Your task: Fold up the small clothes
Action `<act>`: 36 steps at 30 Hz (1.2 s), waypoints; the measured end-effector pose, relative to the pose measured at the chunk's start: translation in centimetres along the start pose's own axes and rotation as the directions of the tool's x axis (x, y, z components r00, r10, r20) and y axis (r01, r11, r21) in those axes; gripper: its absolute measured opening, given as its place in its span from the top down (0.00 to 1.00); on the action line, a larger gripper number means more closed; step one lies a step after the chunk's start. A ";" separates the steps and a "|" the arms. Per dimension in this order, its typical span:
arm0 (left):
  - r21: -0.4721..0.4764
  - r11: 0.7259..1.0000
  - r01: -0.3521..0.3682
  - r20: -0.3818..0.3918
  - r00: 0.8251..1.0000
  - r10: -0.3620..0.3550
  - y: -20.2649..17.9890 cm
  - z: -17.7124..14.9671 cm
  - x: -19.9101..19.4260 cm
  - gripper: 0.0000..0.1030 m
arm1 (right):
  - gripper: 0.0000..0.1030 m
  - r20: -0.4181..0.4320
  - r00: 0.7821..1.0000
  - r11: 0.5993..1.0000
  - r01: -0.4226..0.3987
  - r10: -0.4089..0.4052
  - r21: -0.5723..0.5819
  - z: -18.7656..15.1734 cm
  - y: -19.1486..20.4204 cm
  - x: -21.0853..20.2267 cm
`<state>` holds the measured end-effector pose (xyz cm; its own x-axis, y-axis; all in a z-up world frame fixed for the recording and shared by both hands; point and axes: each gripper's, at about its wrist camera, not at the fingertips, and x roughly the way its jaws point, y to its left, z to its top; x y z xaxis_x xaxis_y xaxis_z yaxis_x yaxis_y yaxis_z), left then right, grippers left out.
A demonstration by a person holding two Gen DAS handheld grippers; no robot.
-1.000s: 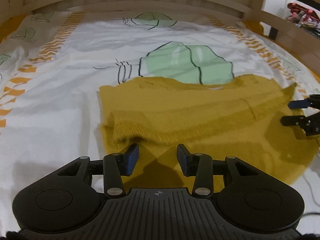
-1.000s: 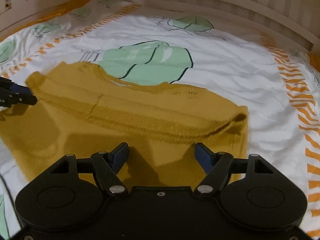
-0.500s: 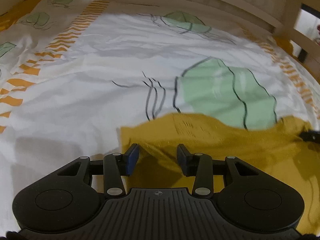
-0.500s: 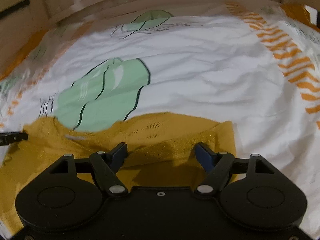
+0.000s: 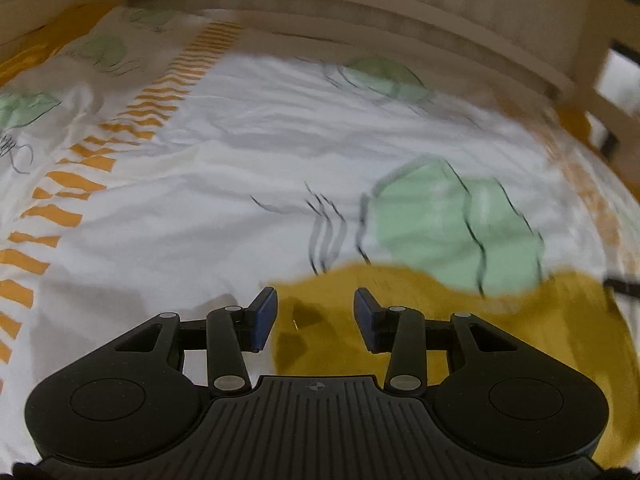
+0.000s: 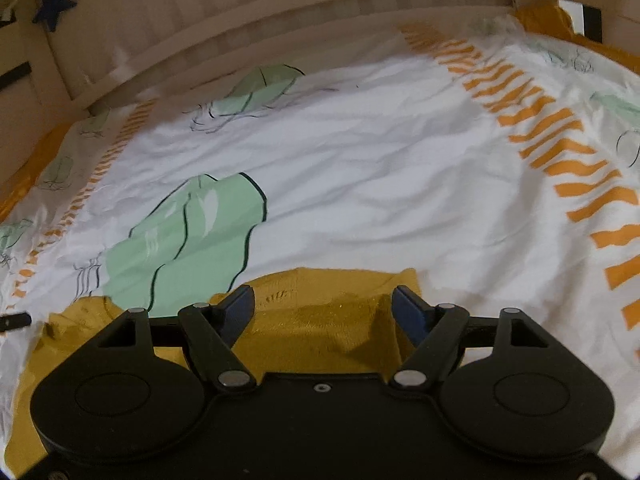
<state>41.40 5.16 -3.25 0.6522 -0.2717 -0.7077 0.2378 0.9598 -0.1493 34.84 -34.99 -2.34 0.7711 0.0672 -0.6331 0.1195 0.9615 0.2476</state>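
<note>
A mustard-yellow knitted garment [image 5: 460, 312] lies flat on the bed sheet. In the left wrist view only its far left corner shows, blurred. My left gripper [image 5: 315, 304] hovers over that corner, open, with nothing between its blue pads. The right wrist view shows the garment [image 6: 320, 328] by its far right corner, with a small stitched mark. My right gripper [image 6: 323, 298] stands wide open above this corner and holds nothing. Each gripper's tip peeks into the other's view: the right gripper's [image 5: 622, 286] at the right edge, the left gripper's [image 6: 14, 320] at the left edge.
The white sheet [image 6: 380, 168] carries green prints and orange striped bands along both sides. A wooden bed rail [image 5: 360, 12] curves around the far end. A dark star [image 6: 54, 4] hangs on the wall at the upper left.
Both views slid outward along the garment: the left gripper went to its left corner, the right gripper to its right corner, rolling as it went. Less of the garment shows. Both jaws keep their width.
</note>
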 end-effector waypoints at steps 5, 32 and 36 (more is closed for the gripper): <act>0.082 0.993 0.082 -0.059 0.995 -0.077 -2.5 -2.8 -0.6 0.60 | 0.24 -0.005 1.000 0.997 -0.028 0.028 -0.076 -1.0 1.5 -1.5; -0.023 0.997 0.080 -0.037 0.996 -0.081 -4.6 -3.1 0.1 0.60 | 0.25 0.024 0.999 0.995 -0.018 0.021 -0.098 -3.7 -2.1 -3.6; -0.045 0.996 0.071 -0.030 0.997 -0.073 -4.1 -4.8 -2.3 0.60 | 0.25 0.030 0.999 0.996 -0.042 0.045 -0.078 -3.6 -1.8 -3.7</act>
<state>35.51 2.17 -4.30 0.6110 -0.3386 -0.7156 0.2513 0.9401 -0.2302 29.53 -36.04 -3.07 0.7939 0.1021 -0.5994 0.0376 0.9757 0.2160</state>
